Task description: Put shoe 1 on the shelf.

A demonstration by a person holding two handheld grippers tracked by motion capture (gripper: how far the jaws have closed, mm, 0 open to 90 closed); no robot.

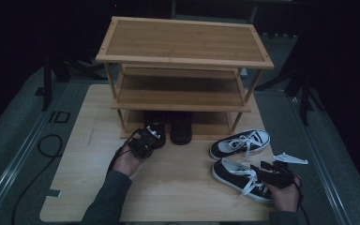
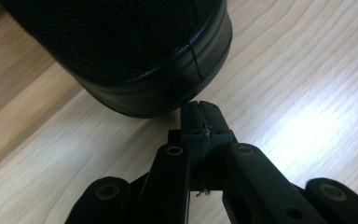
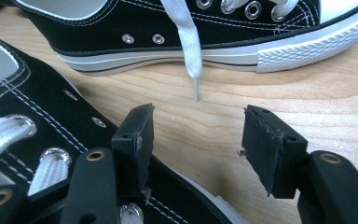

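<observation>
Two black shoes stand at the bottom shelf of a wooden shoe rack [image 1: 183, 42]: a left one [image 1: 155, 125] and a right one [image 1: 181, 127]. My left gripper [image 1: 146, 139] is at the left shoe's heel. In the left gripper view its jaws [image 2: 200, 112] are shut with nothing between them, the tip right at the heel's black sole [image 2: 168, 88]. Two black-and-white sneakers lie at the right: a far one [image 1: 240, 143] [image 3: 214, 32] and a near one [image 1: 236, 176] [image 3: 28, 107]. My right gripper [image 1: 262, 169] [image 3: 200, 135] stands open, its left jaw over the near sneaker's side.
The rack stands at the back of a light wooden board [image 1: 178, 187] with two upper shelves bare. A white lace end [image 3: 192, 60] of the far sneaker hangs onto the board. A black cable [image 1: 47, 145] lies on the grey floor at the left.
</observation>
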